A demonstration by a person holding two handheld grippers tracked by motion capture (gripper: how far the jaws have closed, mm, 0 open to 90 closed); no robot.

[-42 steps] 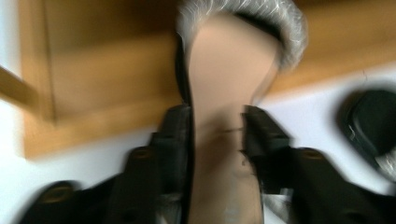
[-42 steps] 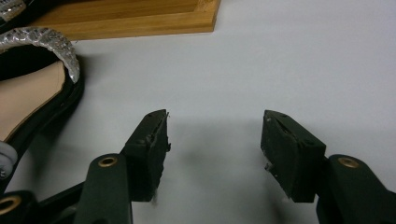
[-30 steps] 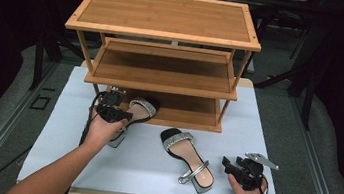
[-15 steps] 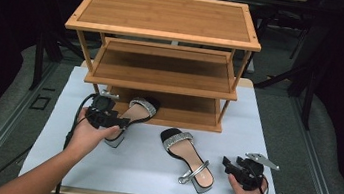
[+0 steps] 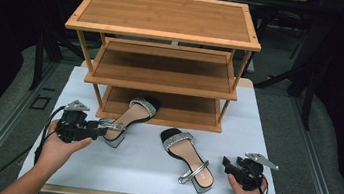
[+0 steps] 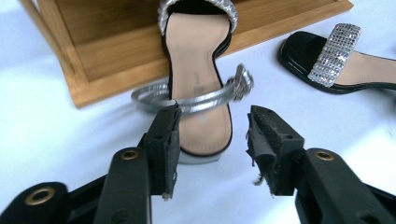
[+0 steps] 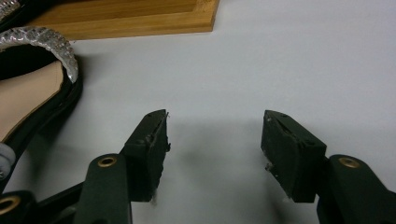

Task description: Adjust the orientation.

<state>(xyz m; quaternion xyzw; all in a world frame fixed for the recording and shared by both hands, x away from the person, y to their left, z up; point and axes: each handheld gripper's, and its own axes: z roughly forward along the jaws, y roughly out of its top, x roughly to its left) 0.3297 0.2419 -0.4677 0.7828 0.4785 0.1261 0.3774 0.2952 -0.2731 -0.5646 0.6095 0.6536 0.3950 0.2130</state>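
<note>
White tabletop (image 5: 149, 175), dark room

a staged recording space, more lab or studio than home. a small table (image 5: 265, 139) under a plain white cover stands alone in a dark room, with grey floor around it and black stand legs (image 5: 38, 59) at the far left and far right. a bare bamboo shoe rack (image 5: 163, 30) sits at the table's far side; nothing homely surrounds it.
</note>
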